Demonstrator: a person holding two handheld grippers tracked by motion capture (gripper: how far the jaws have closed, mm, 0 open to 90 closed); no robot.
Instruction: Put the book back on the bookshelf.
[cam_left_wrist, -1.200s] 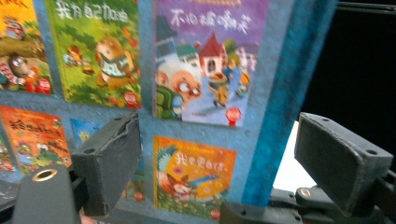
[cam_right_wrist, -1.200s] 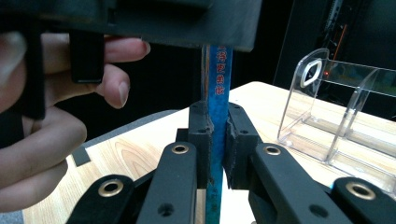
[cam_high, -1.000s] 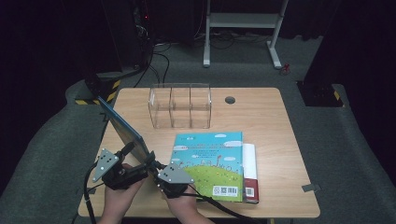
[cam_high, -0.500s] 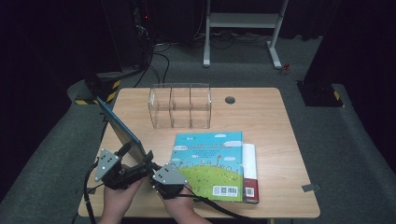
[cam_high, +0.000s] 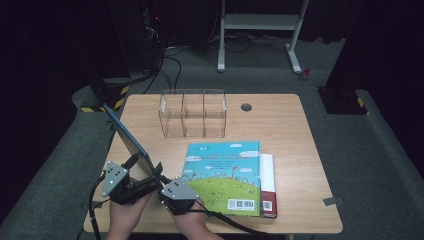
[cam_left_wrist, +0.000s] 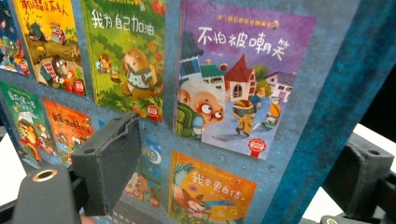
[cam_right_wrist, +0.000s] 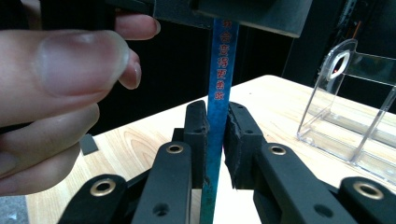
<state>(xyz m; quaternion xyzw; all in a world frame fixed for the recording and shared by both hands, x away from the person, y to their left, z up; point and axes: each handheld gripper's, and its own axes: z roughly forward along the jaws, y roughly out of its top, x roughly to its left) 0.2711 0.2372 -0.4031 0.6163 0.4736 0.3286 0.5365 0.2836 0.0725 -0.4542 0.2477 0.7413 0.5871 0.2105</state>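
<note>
I pinch the thin, stiff blue book (cam_right_wrist: 219, 93) upright by its spine in my right hand-held gripper (cam_right_wrist: 215, 135); left hand-held gripper (cam_left_wrist: 233, 168) spread across its cover, beside the clear organizer (cam_high: 193, 113).

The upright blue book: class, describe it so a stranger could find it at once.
Start at the wooden table and go to its front left corner. There the blue book stands on edge, gripped at its spine by the right hand-held gripper. The other picture book lies flat.
</note>
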